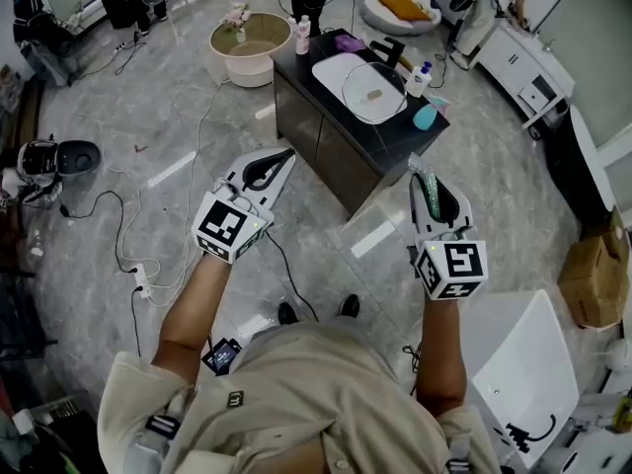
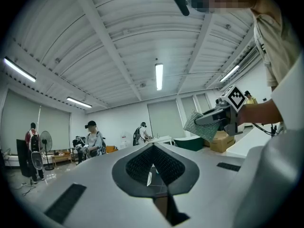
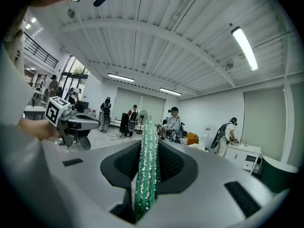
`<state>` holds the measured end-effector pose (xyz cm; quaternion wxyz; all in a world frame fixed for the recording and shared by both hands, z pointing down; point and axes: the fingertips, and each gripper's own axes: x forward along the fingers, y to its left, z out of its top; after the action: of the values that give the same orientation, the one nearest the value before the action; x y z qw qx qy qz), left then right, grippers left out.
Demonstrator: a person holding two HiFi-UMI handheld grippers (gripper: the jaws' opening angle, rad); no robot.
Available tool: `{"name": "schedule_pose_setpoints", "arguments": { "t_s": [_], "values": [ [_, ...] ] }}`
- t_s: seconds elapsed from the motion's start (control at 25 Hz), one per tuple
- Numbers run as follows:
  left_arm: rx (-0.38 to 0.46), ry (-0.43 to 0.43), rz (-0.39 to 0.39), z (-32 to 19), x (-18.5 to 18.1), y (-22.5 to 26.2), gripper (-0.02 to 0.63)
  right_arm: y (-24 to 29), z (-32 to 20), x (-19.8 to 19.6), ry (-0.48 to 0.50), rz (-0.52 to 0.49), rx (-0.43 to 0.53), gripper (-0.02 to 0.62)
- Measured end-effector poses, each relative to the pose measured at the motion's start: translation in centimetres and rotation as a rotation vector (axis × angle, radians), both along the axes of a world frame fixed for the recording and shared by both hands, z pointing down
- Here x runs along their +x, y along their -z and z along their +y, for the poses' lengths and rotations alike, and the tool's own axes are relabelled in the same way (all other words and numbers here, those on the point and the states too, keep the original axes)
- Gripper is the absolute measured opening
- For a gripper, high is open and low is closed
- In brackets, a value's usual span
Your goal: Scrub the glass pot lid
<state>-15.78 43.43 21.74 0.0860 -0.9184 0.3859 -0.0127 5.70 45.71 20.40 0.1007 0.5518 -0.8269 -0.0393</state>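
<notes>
When looked at from the head, two grippers held up side by side, both pointing to twelve o'clock and well short of the counter. Left gripper point(image 1: 286, 156) at about nine o'clock of the middle, fingers pressed together with nothing between them. Right gripper point(image 1: 427, 184) at about three o'clock, fingers pinching one green sparkly scrubber point(image 3: 146, 165), its end sticking up past the tips. One glass pot lid point(image 1: 361, 79) up at one o'clock, lying flat on one white board point(image 1: 331, 67), well apart from both grippers. One dark counter point(image 1: 326, 136) under the board. Two small bottles on it: a pink-topped bottle point(image 1: 303, 36) at the lid's ten o'clock, and a blue-topped bottle point(image 1: 419, 79) just beside the lid at three o'clock. One teal thing point(image 1: 426, 117) at the lid's four o'clock, too small to tell what. One round tan tub point(image 1: 247, 52) on the floor at eleven o'clock, with pink flowers point(image 1: 237, 16) at its far rim. One cardboard box point(image 1: 592, 275) at three o'clock and one white table point(image 1: 533, 363) at five o'clock. Shiny grey stone floor point(image 1: 148, 146) with thin cables lying across it. Big room with white walls, a ribbed ceiling with long lamps point(image 2: 158, 76), and a few other people point(image 3: 173, 120) far off.
</notes>
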Motion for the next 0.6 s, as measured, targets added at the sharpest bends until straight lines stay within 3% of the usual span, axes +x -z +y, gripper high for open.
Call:
{"name": "schedule_pose_setpoints", "arguments": {
  "t_s": [0.6],
  "values": [
    [-0.013,-0.014,0.022,-1.6,-1.3,-1.1,0.014,-1.0,-1.7,-1.1,-0.018,-0.013,-0.026,0.087]
  ]
}}
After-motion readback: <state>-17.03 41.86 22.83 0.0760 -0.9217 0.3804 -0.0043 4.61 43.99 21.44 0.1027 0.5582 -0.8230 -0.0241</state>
